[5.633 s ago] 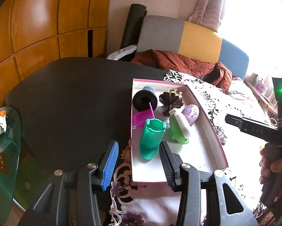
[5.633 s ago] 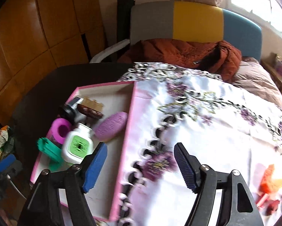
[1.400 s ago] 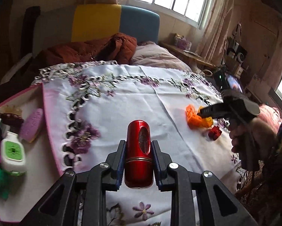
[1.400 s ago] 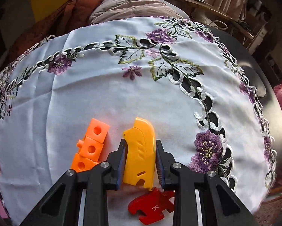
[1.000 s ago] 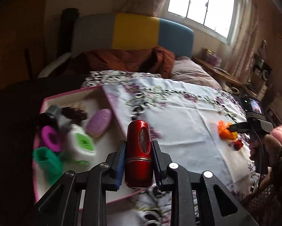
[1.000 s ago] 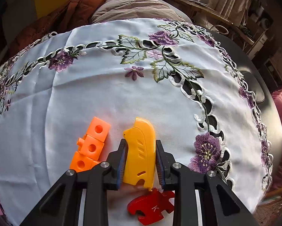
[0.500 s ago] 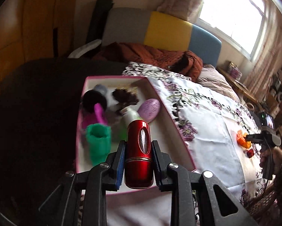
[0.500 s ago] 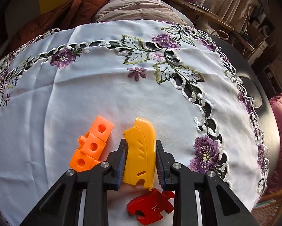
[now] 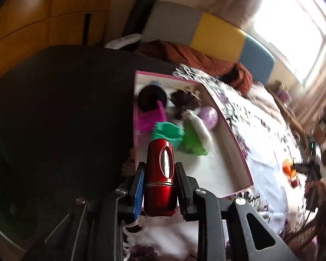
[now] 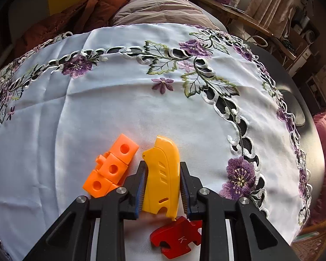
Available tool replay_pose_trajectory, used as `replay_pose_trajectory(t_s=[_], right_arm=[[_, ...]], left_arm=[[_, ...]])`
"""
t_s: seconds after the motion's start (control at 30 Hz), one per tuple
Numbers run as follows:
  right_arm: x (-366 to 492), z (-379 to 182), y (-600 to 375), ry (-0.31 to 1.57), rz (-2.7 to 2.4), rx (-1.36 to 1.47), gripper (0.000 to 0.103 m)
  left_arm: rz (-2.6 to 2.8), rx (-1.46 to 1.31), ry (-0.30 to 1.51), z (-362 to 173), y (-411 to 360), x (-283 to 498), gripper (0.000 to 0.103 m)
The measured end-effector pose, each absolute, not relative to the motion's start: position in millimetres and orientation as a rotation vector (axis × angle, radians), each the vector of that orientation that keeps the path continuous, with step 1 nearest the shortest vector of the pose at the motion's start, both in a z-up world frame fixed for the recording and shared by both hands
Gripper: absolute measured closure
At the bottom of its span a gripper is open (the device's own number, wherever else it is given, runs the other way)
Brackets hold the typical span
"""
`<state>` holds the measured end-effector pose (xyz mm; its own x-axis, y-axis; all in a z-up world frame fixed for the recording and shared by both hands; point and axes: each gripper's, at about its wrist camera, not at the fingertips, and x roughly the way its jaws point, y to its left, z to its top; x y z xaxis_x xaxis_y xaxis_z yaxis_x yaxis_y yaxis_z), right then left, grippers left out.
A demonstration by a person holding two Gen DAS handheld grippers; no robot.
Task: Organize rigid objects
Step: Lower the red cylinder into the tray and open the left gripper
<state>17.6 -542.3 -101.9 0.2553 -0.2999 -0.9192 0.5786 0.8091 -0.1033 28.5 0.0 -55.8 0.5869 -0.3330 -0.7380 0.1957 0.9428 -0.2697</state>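
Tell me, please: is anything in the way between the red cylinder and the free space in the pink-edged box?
Nothing visible blocks it. The left gripper holds the red cylinder over the box's bare near part; the teal cup and green bottle lie farther back.

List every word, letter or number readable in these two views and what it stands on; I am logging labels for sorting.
"K" on the red puzzle-shaped piece, lying on the tablecloth below the right tool.
Red cylinder in the left tool: it has an oval emblem, too blurred to read.
Yellow plastic piece, orange linked cubes and the things in the pink-rimmed box: no readable text.
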Motion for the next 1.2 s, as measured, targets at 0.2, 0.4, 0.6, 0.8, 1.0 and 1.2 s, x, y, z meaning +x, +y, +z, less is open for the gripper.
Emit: replay_pose_trajectory(t_s=[0.2,0.4,0.6,0.8,1.0,1.2], right_arm=[[18,-102,-542,1.17,-0.606,0.277,0.075],[18,-102,-543,1.17,-0.607,0.282,0.075],[19,-102,-541,1.172,-0.608,0.268,0.075],[19,-102,-540,1.173,-0.609,0.257,0.075],[19,-101,-539,1.172,-0.609,0.245,0.075],[19,-101,-538,1.173,-0.609,0.241,0.075]], left_arm=[[-0.337,-0.094,0.942,-71,-27,57,0.078],[-0.283,-0.062,0.955,-79,-22,65,0.072],[-0.264,-0.072,0.933,-77,-19,47,0.068],[-0.203,-0.047,0.88,-60,-22,39,0.068],[-0.193,-0.04,0.847,-45,-23,31,0.068],[-0.189,-0.031,0.821,-37,-24,22,0.068]])
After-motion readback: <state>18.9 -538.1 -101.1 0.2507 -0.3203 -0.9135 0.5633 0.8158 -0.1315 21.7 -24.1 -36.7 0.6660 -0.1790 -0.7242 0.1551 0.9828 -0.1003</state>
